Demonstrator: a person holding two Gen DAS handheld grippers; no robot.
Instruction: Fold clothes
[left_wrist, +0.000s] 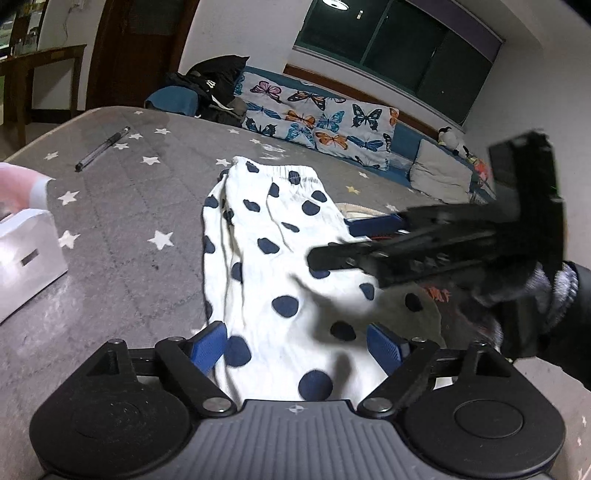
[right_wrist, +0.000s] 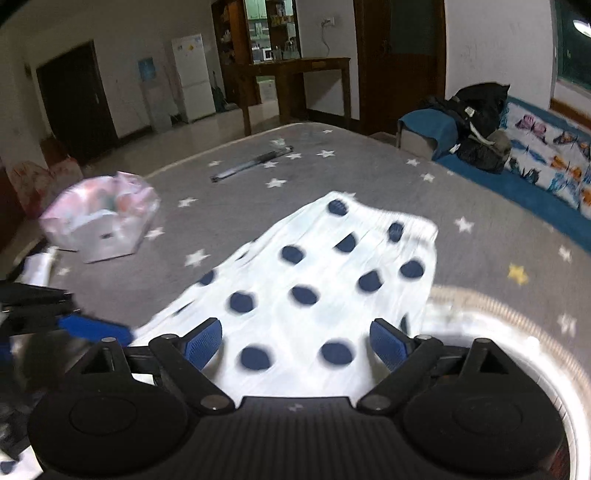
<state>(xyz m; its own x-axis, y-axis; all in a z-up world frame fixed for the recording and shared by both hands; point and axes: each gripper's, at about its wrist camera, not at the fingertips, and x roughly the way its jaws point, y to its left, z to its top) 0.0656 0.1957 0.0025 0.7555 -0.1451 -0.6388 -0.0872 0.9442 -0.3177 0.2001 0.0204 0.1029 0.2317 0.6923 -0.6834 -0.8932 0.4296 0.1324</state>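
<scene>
Showing both spread tools (left_wrist: 297, 343) (right_wrist: 295, 343) over spotted shorts (left_wrist: 266, 236), apparently untouched.

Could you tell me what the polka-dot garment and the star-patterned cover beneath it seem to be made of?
The polka-dot garment looks like thin, matte woven cotton or a crinkled gauze: it creases softly, and a gathered elastic band shows at its far end. The star-patterned cover looks like quilted fabric with a flat finish, judging by faint stitched squares; the fibre cannot be told.

No text seems legible in either view.
</scene>
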